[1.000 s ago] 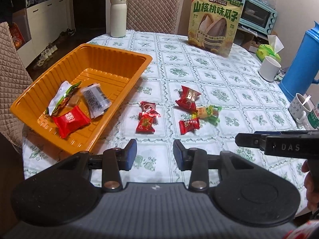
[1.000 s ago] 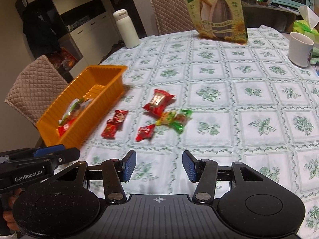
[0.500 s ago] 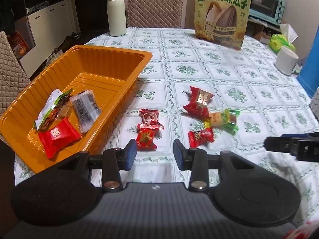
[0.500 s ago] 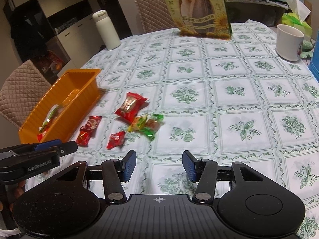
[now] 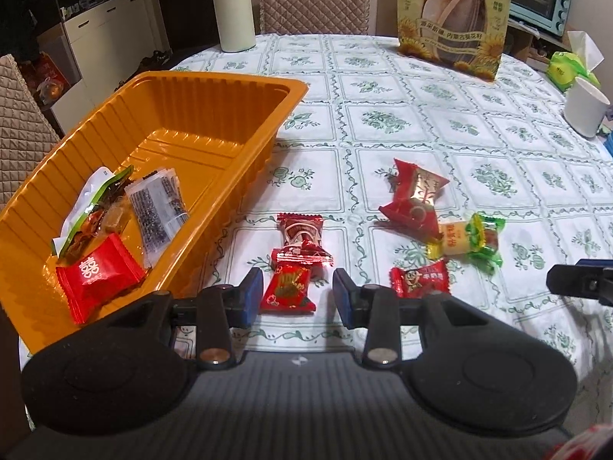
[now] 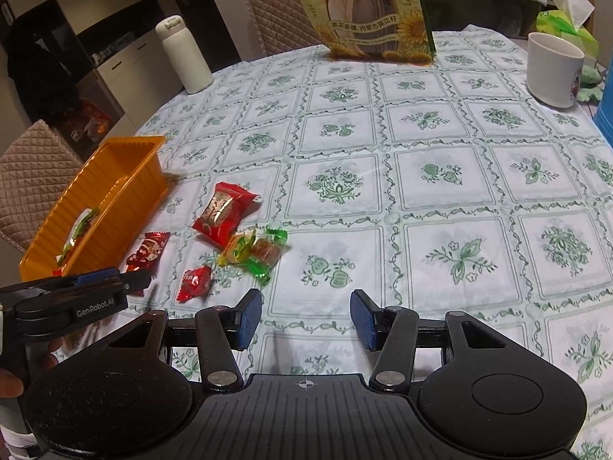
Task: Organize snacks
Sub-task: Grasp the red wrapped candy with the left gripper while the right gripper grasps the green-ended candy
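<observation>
An orange tray [image 5: 237, 88] stands at the left of the table and holds three wrapped snacks, one a red packet [image 5: 97, 274]. Several loose snacks lie on the cloth beside it: a small red packet [image 5: 287, 290], a dark red candy [image 5: 300, 234], a large red packet [image 5: 413, 195], a yellow-green candy [image 5: 469, 241] and a small red one [image 5: 419, 278]. My left gripper [image 5: 298, 301] is open, low over the small red packet, which lies between its fingers. My right gripper [image 6: 305, 320] is open and empty, right of the snacks [image 6: 220, 211]. The tray also shows in the right wrist view [image 6: 115, 188].
A large sunflower-seed bag [image 5: 454, 15] stands at the table's far side. A white bottle [image 5: 233, 5] is at the far left, a white mug [image 5: 584, 105] at the right. Quilted chairs stand behind and left. The other gripper's tip [image 5: 578, 285] shows at the right.
My left gripper has moved forward and down toward the loose snacks, so the small red packet now lies between its fingers. My right gripper has moved forward and right. Both stay open.
</observation>
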A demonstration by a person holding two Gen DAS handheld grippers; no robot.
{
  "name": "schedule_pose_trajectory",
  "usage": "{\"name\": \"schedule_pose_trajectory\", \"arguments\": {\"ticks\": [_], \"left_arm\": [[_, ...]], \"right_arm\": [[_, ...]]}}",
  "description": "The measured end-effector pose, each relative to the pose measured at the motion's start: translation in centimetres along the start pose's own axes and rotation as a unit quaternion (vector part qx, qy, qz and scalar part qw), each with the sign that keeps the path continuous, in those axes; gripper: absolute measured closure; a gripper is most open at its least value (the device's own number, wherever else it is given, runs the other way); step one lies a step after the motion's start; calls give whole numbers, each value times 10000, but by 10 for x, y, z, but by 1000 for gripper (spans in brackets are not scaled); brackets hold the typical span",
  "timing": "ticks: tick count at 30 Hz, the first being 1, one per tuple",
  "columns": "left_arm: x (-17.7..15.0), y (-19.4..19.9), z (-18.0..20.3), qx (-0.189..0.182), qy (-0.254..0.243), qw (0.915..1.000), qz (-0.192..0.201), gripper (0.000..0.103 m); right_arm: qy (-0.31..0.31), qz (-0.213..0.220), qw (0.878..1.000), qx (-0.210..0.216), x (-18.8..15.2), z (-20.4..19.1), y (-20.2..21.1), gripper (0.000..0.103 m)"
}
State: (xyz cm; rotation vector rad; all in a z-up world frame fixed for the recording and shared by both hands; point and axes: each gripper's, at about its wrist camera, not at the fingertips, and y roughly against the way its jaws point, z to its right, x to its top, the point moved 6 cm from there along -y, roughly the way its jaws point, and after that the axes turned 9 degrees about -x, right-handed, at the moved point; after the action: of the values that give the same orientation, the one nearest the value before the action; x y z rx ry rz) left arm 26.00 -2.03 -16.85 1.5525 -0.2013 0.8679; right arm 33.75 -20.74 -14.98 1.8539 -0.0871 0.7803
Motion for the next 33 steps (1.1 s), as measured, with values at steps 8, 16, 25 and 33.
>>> {"name": "schedule_pose_trajectory", "arguments": {"ticks": [8, 16, 25, 33], "left_arm": [[-1, -10, -1, -34, 16, 9999, -99, 76], [-7, 1, 0, -180, -6, 9997, -177, 78], [-14, 34, -8, -210, 137, 9997, -73, 78], [-13, 58, -20, -100, 328, 9994, 107, 78]], "right_arm": [[236, 91, 9996, 119, 10, -4, -6, 51], [830, 278, 9956, 321, 15, -11, -11, 51], [1954, 429, 9785, 493, 15, -25, -28, 51], [2797, 364, 9574, 624, 9, -40, -52, 51]]}}
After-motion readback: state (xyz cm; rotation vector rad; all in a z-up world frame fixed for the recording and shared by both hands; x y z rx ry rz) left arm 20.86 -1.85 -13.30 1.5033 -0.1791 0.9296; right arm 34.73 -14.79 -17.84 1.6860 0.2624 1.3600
